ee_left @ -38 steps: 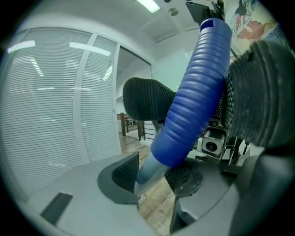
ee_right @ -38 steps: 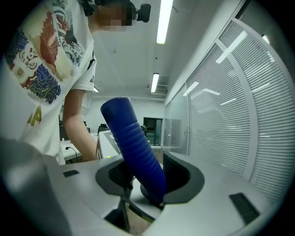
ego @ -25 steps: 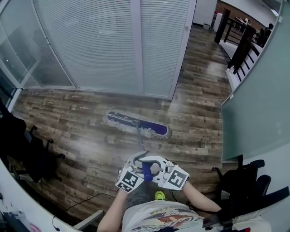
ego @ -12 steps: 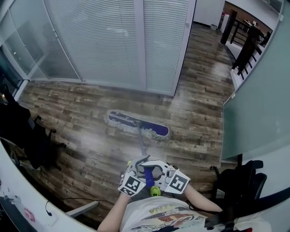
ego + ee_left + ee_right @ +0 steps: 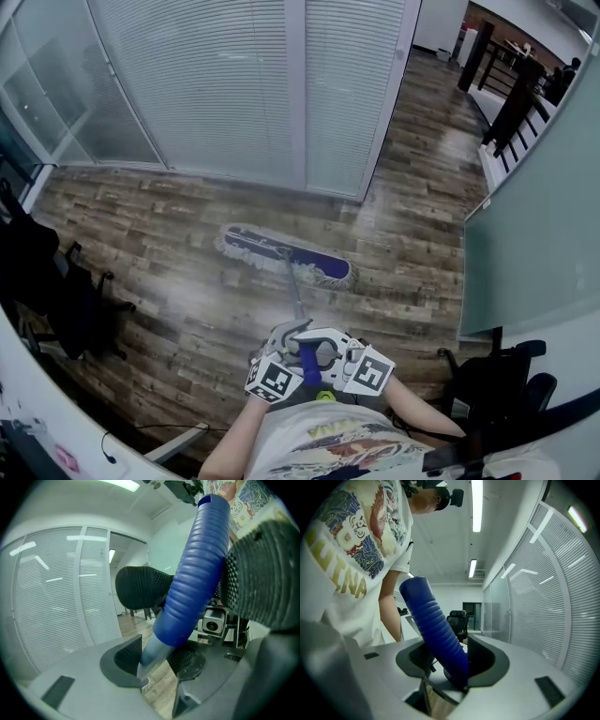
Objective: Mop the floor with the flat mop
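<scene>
Farthest out to the left of my left gripper (image 5: 199,583) stood a dark office chair (image 5: 56,291), with a thin cable (image 5: 178,429) on the floor (image 5: 169,281) behind that gripper. The left gripper itself was clamped on the blue ribbed mop handle (image 5: 308,366), a pad bearing on each side of it. Just to its right, almost touching, my right gripper (image 5: 452,658) also pinched the handle, lower on the ribbing, but its jaws had just been opening with the handle between them, so I judged that grip to be the weaker one. The flat mop head (image 5: 286,255) lay flat on the wood, ahead of and below both grippers at the far end of the thin shaft (image 5: 293,295). My worry was that if the right jaws eased any further, the handle could roll in the left pads and the head would skew or lift on a push. A wide sweep to the left could also snag the cable or knock the chair
</scene>
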Available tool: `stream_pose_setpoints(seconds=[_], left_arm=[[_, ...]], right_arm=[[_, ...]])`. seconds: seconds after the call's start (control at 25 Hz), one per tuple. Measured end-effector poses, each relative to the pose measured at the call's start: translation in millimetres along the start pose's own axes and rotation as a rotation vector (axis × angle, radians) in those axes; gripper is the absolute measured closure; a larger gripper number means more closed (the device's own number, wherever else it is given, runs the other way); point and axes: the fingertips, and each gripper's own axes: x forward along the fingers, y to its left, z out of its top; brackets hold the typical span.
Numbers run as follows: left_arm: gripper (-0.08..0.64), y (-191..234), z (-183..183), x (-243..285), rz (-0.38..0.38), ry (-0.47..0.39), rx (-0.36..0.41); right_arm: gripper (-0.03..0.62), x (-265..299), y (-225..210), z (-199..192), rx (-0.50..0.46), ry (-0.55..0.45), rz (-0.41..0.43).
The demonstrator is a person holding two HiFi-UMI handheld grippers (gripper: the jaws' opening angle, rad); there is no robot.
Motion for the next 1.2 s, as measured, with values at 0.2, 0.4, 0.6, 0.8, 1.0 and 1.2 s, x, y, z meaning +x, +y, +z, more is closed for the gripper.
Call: stream_pose_setpoints(seconds=[0.2, 0.4, 0.6, 0.8, 1.0, 1.2], left_arm=[[0.428, 74, -6, -3, -0.011, -0.012, -0.008], [0.433, 152, -14, -7, -0.028, -0.02, -0.002], [0.431, 212, -24, 12, -0.034, -0.023, 0.002], [0.432, 260, -22, 45, -0.044, -0.017, 0.021], [0.431, 329, -16, 87, -0.036, -0.007, 0.013], [0.431, 388, -12, 147, -0.022, 0.016, 0.015]], right_arm=[[0.4, 49, -58, 10, -0.019, 0.01, -0.013], [0.4, 102, -118, 22, -0.024, 0.003, -0.043], [0.4, 129, -176, 14, -0.041, 0.01, -0.074], [0.4, 134, -235, 9, -0.051, -0.001, -0.09], [0.4, 141, -315, 9, -0.043, -0.02, -0.09], [0.4, 130, -399, 1, -0.034, -0.071, -0.086]])
